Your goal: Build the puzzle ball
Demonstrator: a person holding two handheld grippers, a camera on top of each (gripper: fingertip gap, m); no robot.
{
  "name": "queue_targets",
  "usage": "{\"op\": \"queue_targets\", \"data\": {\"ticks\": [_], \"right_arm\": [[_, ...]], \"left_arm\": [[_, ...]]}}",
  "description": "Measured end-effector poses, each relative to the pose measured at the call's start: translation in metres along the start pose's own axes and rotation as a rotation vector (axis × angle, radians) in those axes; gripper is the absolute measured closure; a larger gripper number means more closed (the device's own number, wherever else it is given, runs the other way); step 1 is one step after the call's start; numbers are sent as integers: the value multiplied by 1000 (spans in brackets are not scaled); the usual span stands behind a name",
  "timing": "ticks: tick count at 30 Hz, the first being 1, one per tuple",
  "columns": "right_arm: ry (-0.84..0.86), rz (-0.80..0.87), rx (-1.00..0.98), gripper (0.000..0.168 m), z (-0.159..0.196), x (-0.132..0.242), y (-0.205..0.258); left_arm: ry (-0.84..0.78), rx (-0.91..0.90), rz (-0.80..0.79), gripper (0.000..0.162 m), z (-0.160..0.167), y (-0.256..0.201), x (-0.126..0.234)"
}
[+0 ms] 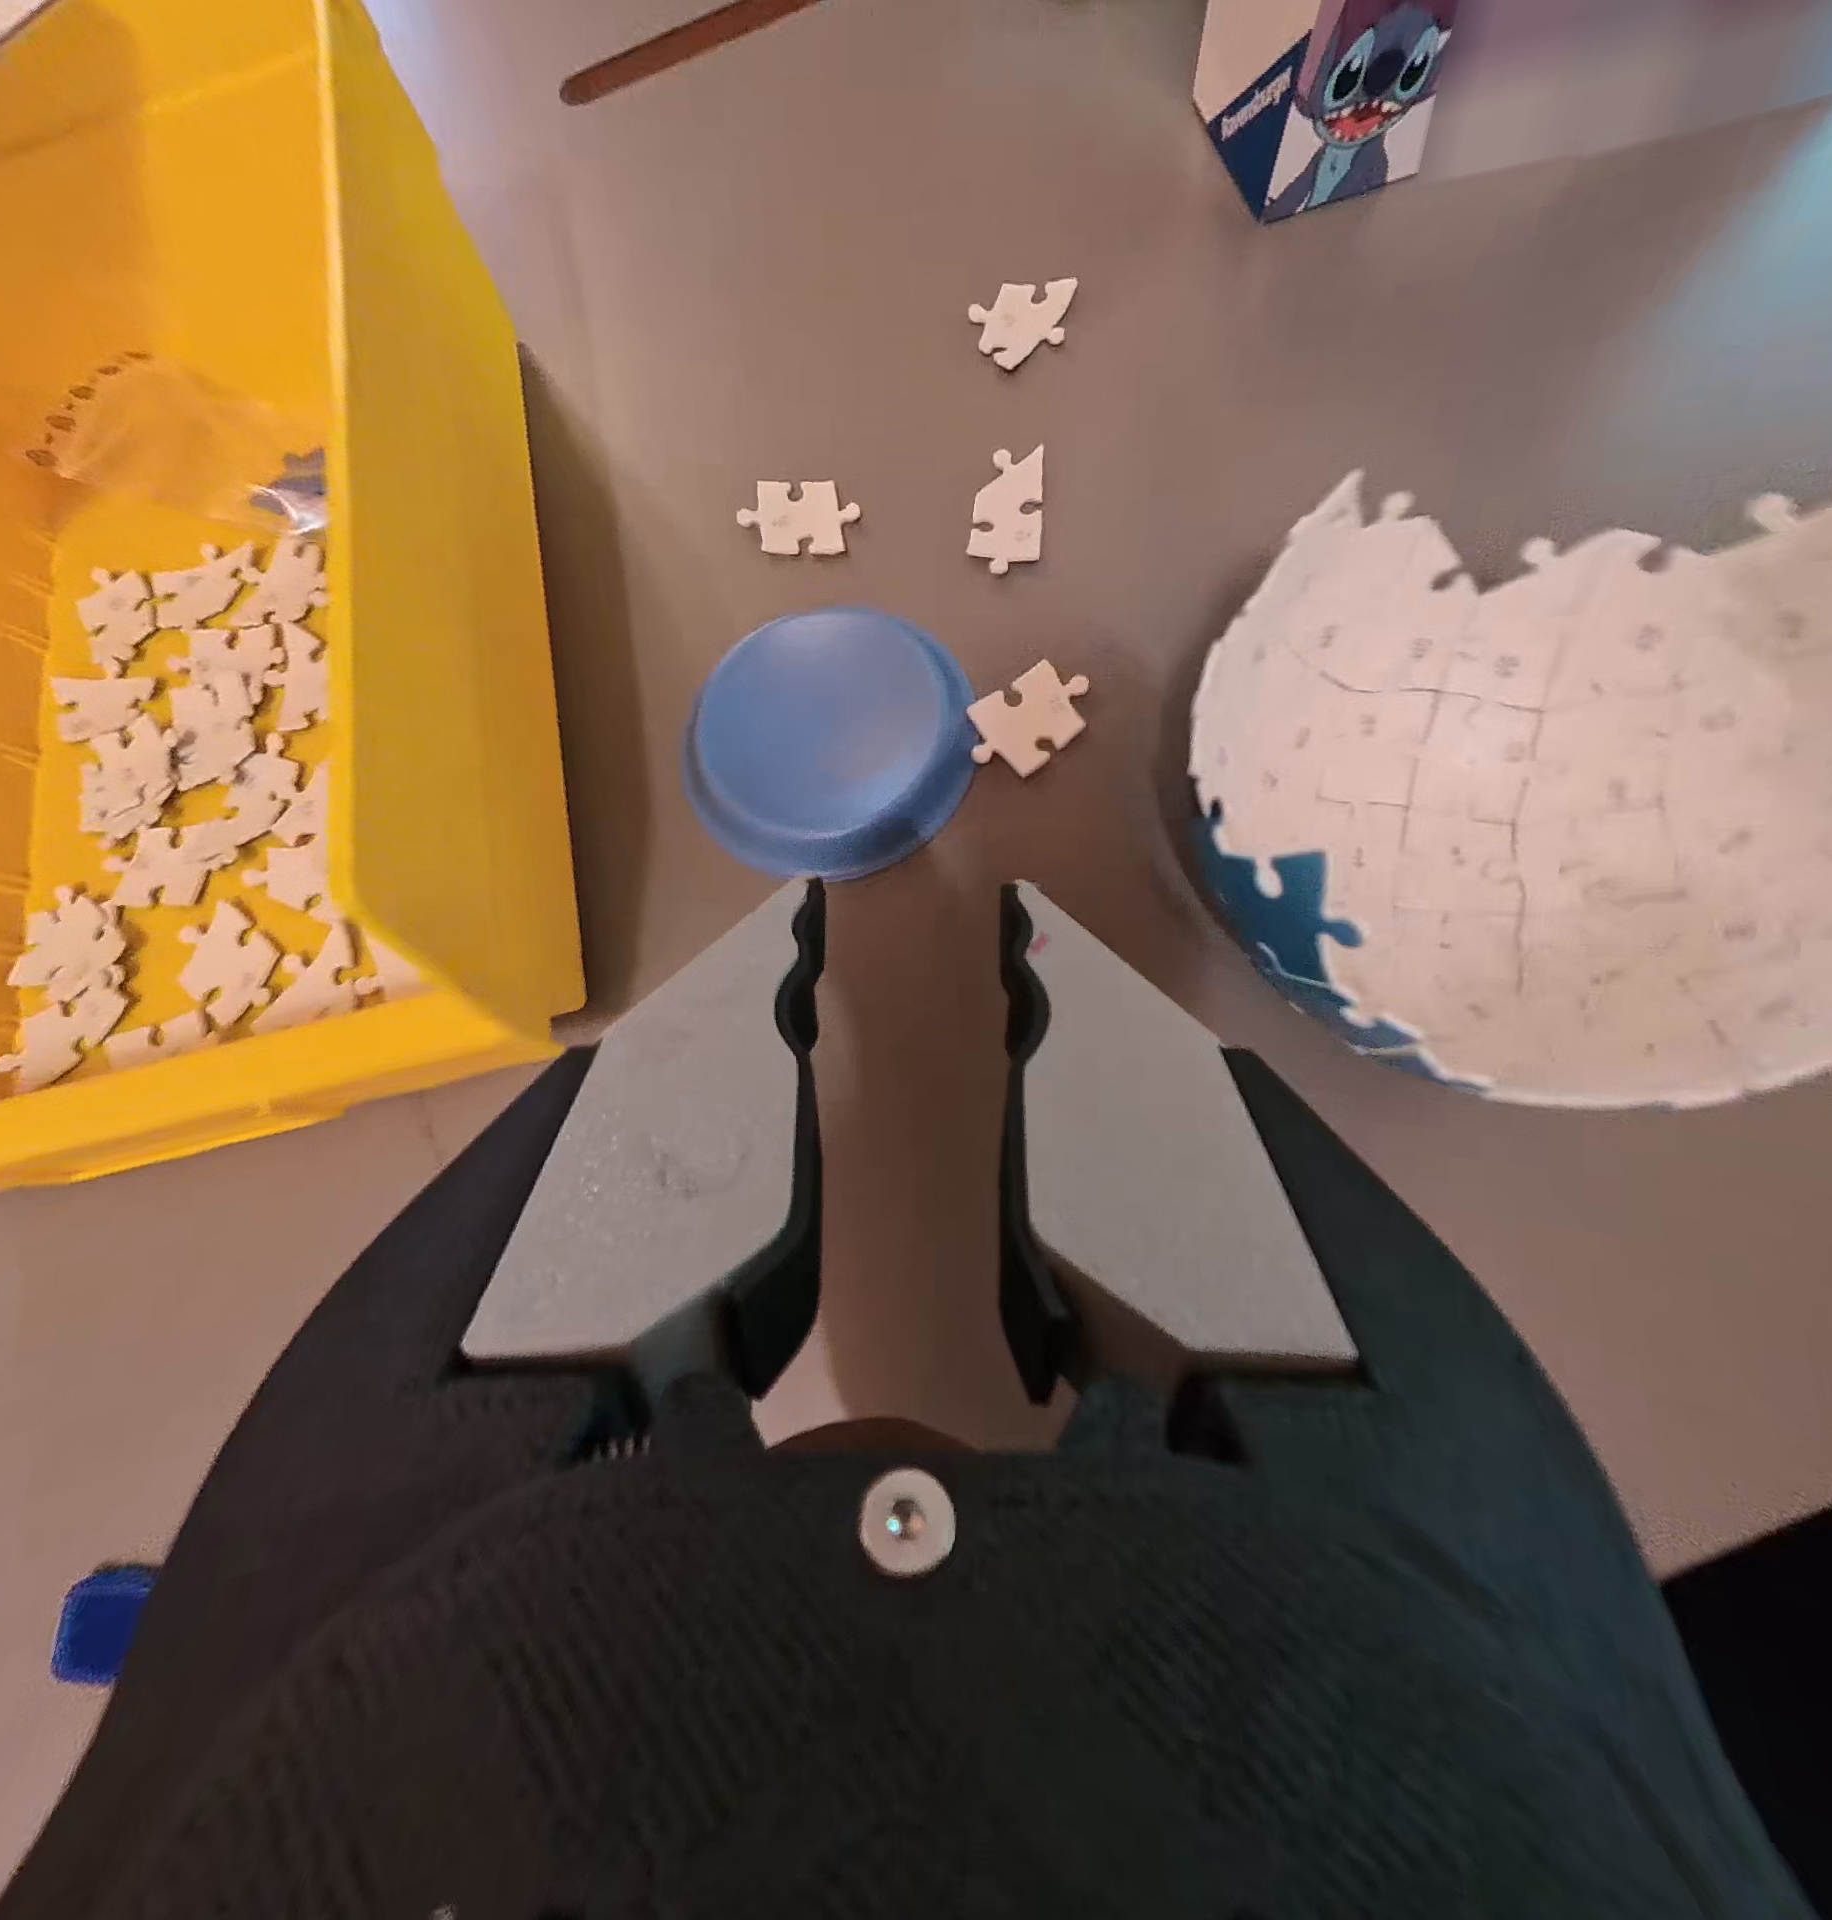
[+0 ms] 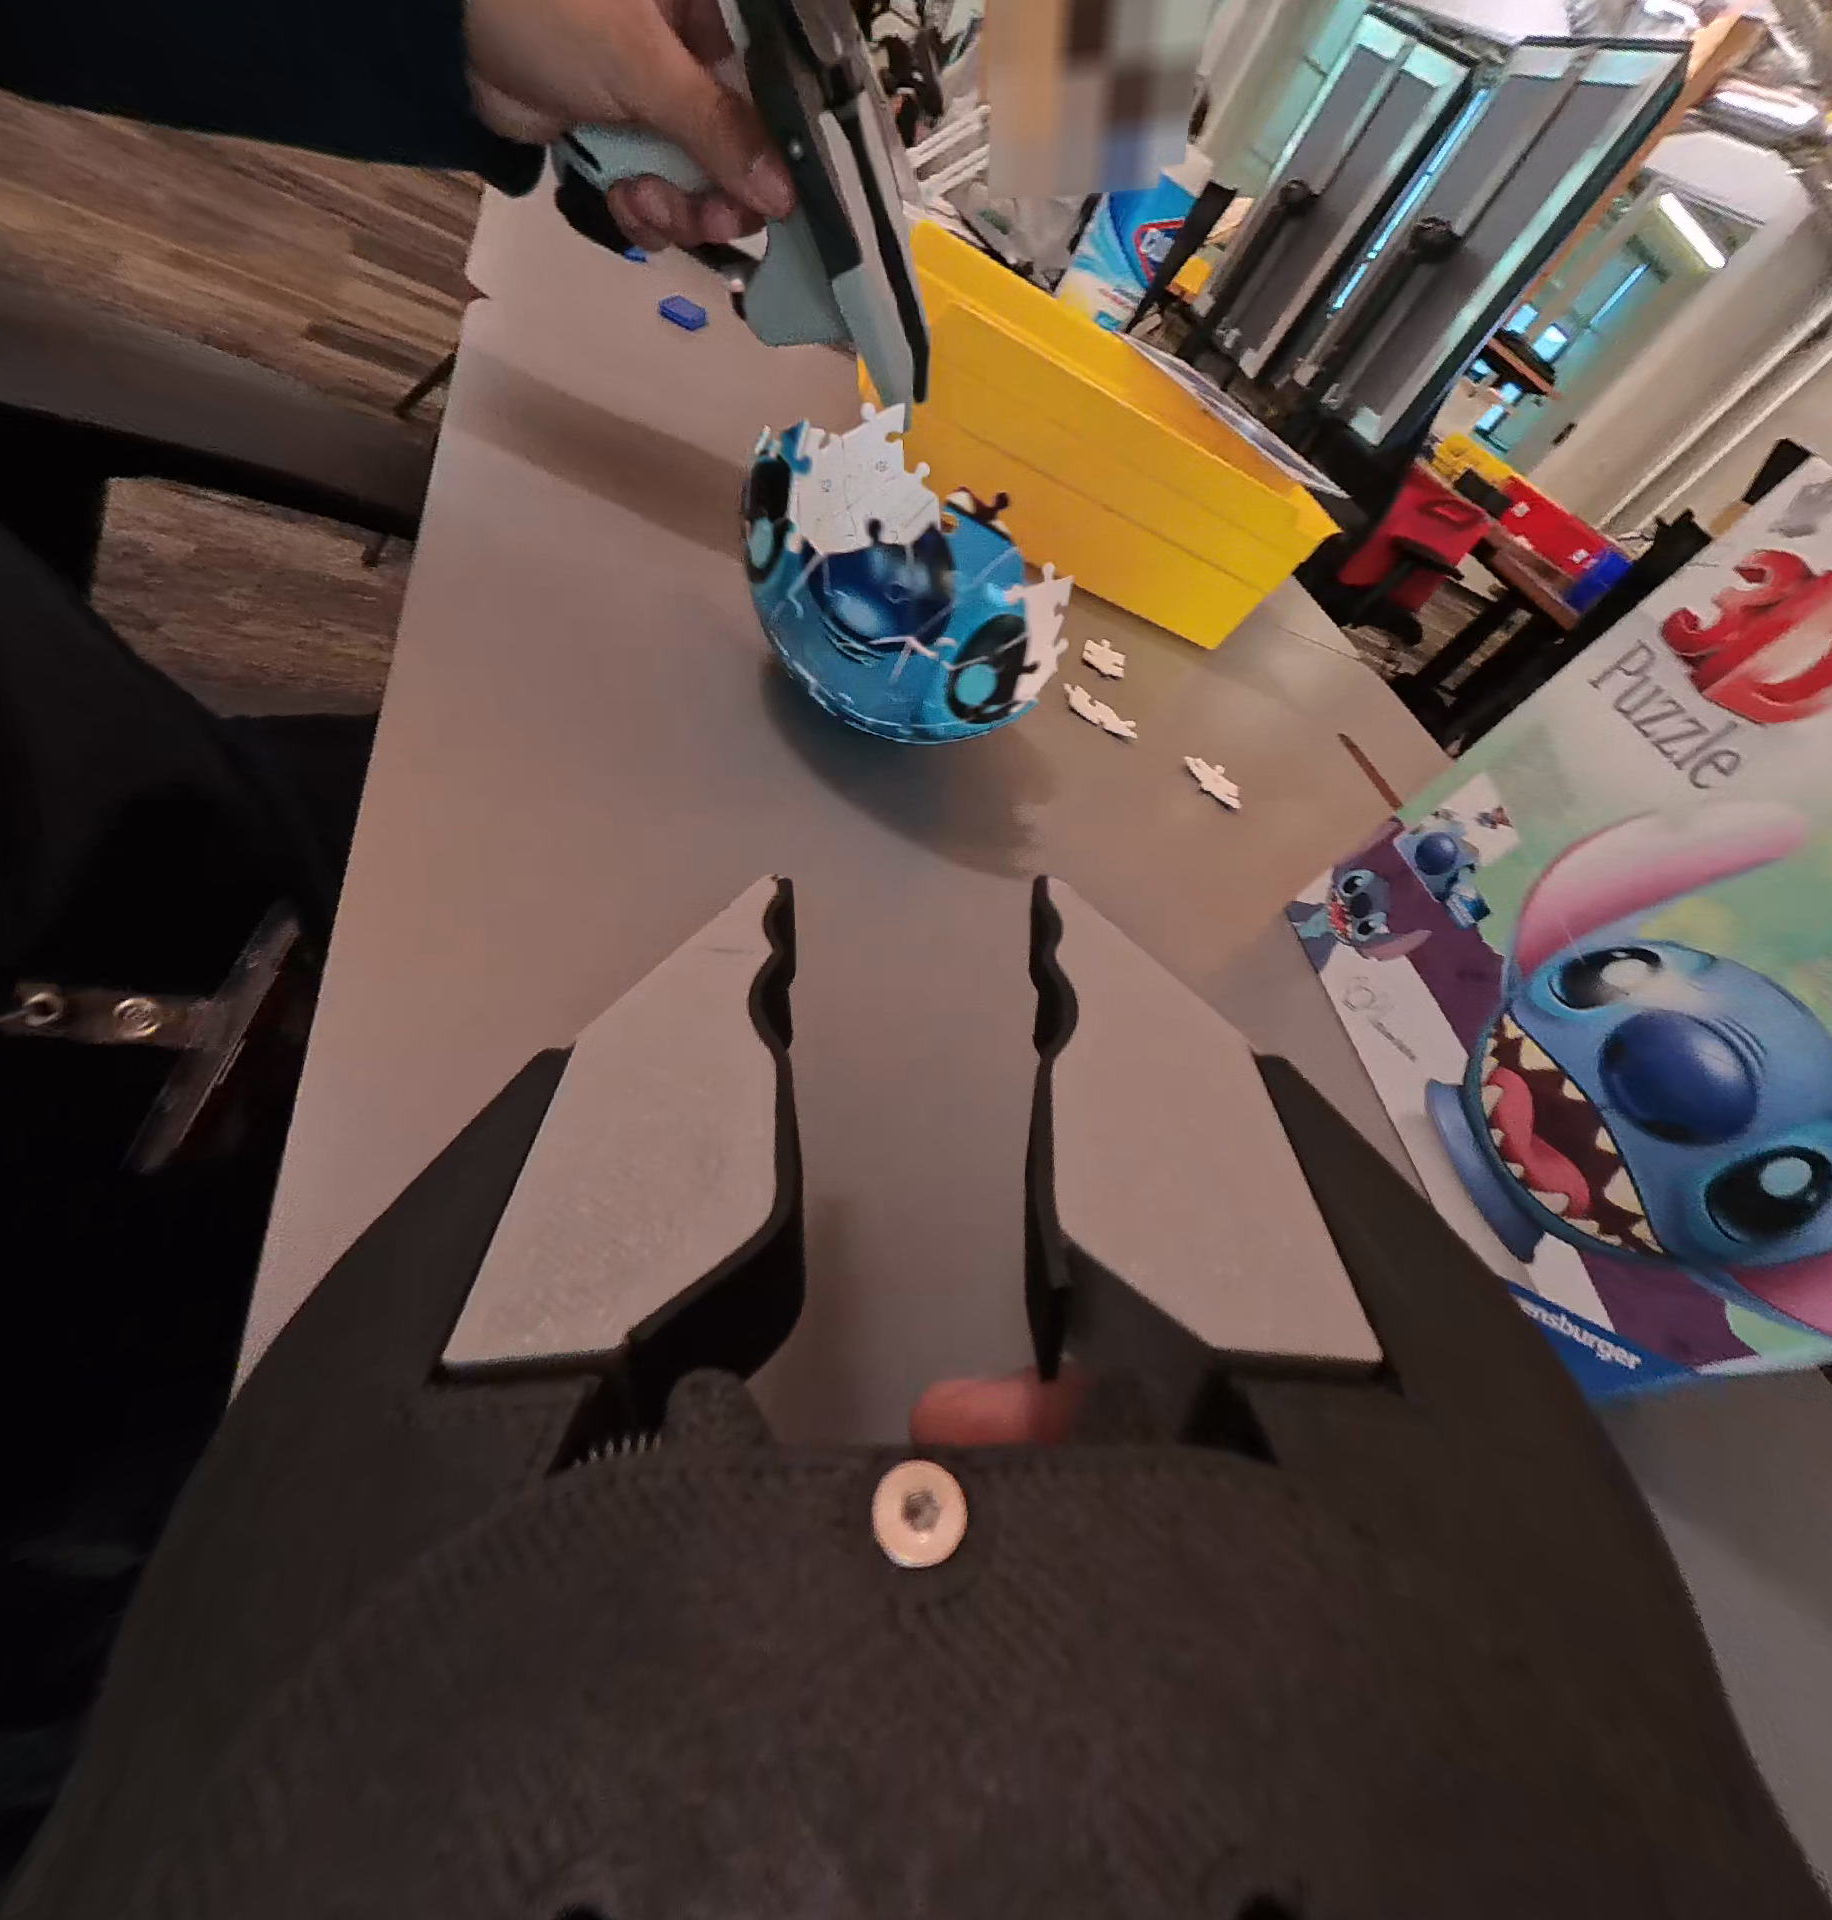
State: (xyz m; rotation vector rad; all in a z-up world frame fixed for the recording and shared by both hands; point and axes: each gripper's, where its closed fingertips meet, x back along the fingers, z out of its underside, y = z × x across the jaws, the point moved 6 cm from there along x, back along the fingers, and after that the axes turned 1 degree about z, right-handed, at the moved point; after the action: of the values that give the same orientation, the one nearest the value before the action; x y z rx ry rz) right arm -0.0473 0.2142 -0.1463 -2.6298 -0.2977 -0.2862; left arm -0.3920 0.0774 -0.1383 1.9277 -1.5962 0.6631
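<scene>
The half-built puzzle ball (image 1: 1514,831) lies open side up on the grey table (image 1: 683,260), white inside and blue outside; it also shows in the right wrist view (image 2: 891,613). A blue round stand (image 1: 829,743) sits just ahead of my left gripper (image 1: 912,894), which is open and empty. Several loose white pieces (image 1: 1007,511) lie beyond the stand; one (image 1: 1031,717) touches its right edge. My right gripper (image 2: 907,894) is open and empty, well short of the ball. From there, the left gripper (image 2: 891,343) hangs over the ball's far rim.
A yellow bin (image 1: 424,623) at the left holds many white pieces (image 1: 185,790) and a plastic bag. The puzzle's box (image 2: 1639,1039) stands at the right of the table, also in the left wrist view (image 1: 1327,104). A small blue block (image 2: 683,310) lies near the table's far edge. One gripper's finger ends stand about 30 cm off the other's.
</scene>
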Motion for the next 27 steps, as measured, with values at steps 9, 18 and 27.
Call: {"op": "queue_targets", "data": {"ticks": [9, 18, 27], "right_arm": [[32, 46, -11, 126, 7, -1, -8], [116, 93, -89, 126, 30, -9, -26], [160, 117, -165, 125, 44, -19, -38]], "left_arm": [[51, -10, 35, 131, -2, -22, -33], [5, 71, 191, 131, 9, -36, -54], [-26, 73, 328, 134, 8, -59, -63]]}}
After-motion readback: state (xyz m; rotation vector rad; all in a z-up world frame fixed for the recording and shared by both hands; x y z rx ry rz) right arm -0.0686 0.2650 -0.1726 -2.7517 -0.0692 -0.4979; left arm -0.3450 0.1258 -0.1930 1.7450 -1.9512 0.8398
